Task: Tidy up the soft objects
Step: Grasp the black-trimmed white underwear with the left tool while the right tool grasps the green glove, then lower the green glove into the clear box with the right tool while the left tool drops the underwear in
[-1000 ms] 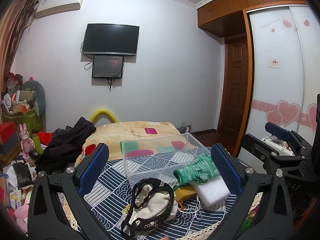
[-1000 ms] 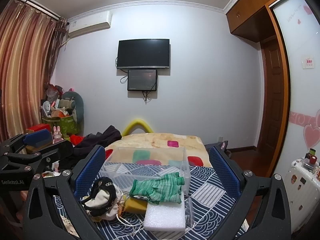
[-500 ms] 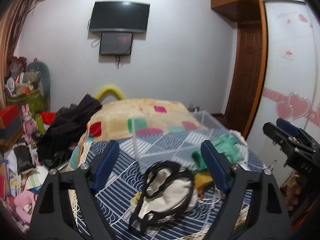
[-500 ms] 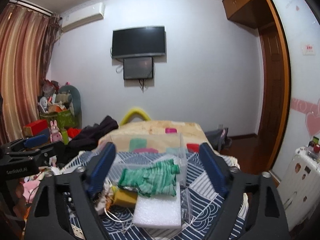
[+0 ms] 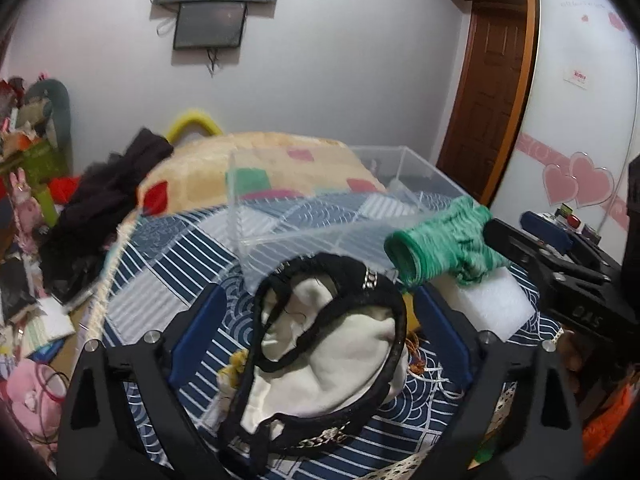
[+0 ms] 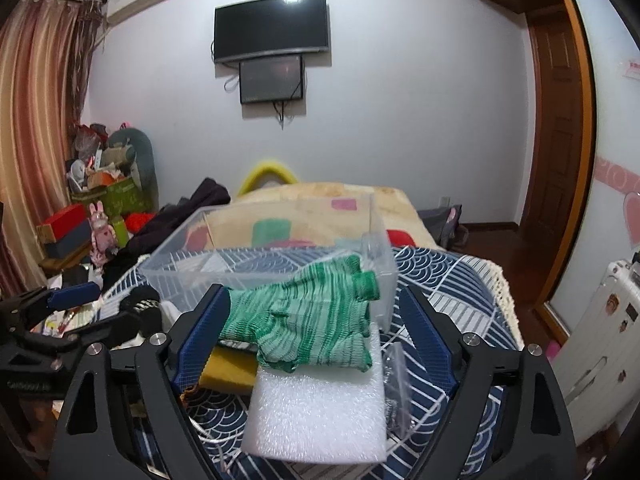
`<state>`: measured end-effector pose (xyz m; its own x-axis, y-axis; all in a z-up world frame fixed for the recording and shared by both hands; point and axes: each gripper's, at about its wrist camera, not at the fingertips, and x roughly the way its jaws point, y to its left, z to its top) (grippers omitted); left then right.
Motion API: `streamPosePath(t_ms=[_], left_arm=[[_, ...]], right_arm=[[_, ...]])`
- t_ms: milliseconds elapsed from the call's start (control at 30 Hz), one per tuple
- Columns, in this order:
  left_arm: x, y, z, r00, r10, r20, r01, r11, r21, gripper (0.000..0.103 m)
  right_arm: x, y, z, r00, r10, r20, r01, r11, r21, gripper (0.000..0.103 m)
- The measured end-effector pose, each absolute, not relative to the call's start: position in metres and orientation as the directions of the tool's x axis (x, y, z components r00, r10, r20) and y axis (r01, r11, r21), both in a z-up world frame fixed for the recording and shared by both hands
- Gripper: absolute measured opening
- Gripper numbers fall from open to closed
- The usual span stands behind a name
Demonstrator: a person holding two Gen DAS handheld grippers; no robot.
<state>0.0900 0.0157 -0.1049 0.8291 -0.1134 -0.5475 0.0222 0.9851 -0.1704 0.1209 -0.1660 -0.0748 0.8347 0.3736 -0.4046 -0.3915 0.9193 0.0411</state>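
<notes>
Left gripper (image 5: 316, 336) jaws spread wide, right gripper (image 6: 314, 336) likewise

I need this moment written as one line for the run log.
left claw: open around black-trimmed cloth | right claw: open around green glove on white foam | clear box: empty
</notes>
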Motion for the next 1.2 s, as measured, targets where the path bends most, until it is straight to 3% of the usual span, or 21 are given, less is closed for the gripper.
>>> streamPosePath(t_ms=[200,300,367,400,467,567,833,1200], left_arm=[[0.112,0.024,-0.126,0.775,-0.209,-0.597,0.042,0.959,-0.28,0.095],[0.114,0.029,-0.127,0.772,-0.239,-0.589,0.057,0.949,-0.311,0.092],[0.114,0.031,-0.127,0.771,-0.264,-0.579,0.072,0.94,-0.334,0.079],[0.113,0.032,-0.126,0.77,-0.274,-0.577,0.077,0.937,-0.341,0.073],[0.112,0.031,-0.123,0.765,-0.296,-0.571,0.095,0.93,-0.355,0.053],[0.106,0.029,-0.117,0.772,-0.297,-0.563,0.109,0.933,-0.343,0.038],[0.097,0.031,-0.106,0.796,-0.252,-0.551,0.08,0.945,-0.317,0.015],[0.063,0.039,-0.058,0.881,-0.145,-0.45,0.038,0.97,-0.24,0.011]], right_arm=[[0.138,-0.159,-0.088,0.779,0.381,-0.498,-0.42,0.907,0.036,0.082],[0.141,-0.162,-0.093,0.766,0.38,-0.519,-0.421,0.906,0.041,0.066],[0.144,-0.163,-0.095,0.762,0.38,-0.525,-0.421,0.906,0.046,0.049],[0.143,-0.165,-0.095,0.76,0.381,-0.526,-0.421,0.906,0.048,0.046],[0.143,-0.167,-0.094,0.751,0.402,-0.524,-0.437,0.897,0.062,0.036],[0.139,-0.167,-0.091,0.755,0.41,-0.512,-0.449,0.892,0.051,0.029],[0.13,-0.166,-0.081,0.773,0.426,-0.471,-0.468,0.883,0.032,0.024],[0.121,-0.17,-0.057,0.81,0.441,-0.386,-0.465,0.885,0.034,0.024]])
